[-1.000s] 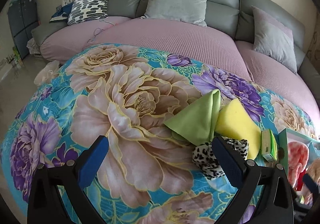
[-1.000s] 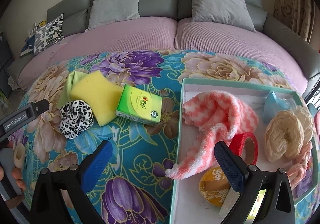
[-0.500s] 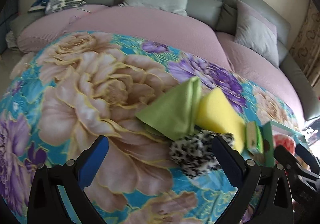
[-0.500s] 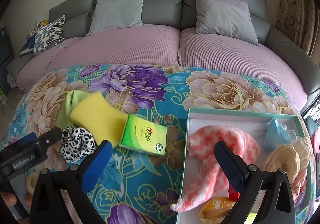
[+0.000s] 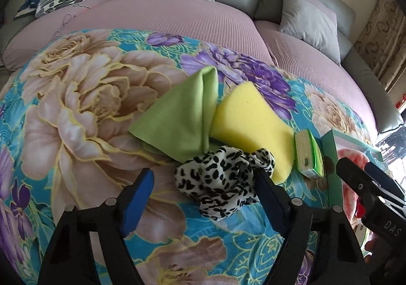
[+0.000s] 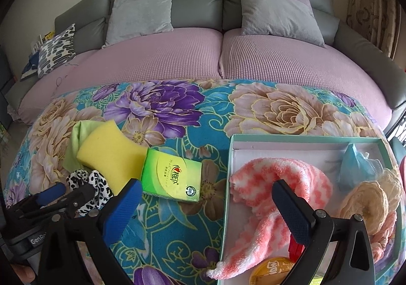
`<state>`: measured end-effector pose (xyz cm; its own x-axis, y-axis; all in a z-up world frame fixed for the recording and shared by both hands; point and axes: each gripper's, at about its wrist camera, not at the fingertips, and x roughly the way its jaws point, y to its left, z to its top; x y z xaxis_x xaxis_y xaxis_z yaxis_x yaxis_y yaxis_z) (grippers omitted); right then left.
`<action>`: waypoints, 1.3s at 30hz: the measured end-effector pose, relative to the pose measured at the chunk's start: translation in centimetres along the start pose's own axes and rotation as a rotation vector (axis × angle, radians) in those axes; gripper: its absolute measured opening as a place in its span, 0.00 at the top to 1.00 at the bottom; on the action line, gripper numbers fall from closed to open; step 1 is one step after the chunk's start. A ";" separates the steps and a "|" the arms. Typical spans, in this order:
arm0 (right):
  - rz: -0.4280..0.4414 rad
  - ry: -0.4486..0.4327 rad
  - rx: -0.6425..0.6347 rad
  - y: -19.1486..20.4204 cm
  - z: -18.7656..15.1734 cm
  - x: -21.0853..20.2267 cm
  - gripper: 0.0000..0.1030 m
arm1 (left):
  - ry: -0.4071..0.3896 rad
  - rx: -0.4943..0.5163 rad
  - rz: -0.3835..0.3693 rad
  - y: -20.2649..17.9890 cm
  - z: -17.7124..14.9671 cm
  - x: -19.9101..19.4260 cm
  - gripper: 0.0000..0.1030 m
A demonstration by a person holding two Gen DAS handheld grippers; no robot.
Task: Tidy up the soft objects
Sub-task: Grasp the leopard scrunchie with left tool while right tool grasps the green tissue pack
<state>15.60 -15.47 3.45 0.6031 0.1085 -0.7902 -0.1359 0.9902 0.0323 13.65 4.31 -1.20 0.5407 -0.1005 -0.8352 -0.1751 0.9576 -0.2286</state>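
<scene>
Scrunchie (image 5: 220,178) close-up, left wrist only

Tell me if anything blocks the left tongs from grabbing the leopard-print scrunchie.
Nothing visible does. The left tongs, which have just been closing, already straddle the scrunchie but haven't pinched it. The green cloth and yellow sponge lie behind it, touching its far edge.

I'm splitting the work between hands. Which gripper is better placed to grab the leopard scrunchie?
Left. The left gripper already brackets the leopard scrunchie, its jaws just closing in around it. The right gripper hovers open near the box, farther away.
</scene>
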 end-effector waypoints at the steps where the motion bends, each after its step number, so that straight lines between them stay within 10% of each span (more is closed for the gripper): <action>1: 0.001 0.002 0.000 0.0 0.0 0.0 0.00 | 0.006 0.001 -0.010 -0.1 -0.1 0.2 0.31; 19: 0.009 0.014 0.005 -0.2 -0.1 0.3 0.00 | -0.001 0.052 -0.031 -1.0 -0.5 -0.6 0.76; 39: 0.091 -0.001 -0.004 1.1 -0.1 0.4 0.00 | -0.151 -0.010 -0.055 1.4 0.5 -6.5 0.80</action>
<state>15.58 -14.36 3.08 0.5892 0.1977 -0.7835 -0.1929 0.9760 0.1011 10.29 6.41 4.15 0.6671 -0.1101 -0.7368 -0.1498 0.9490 -0.2774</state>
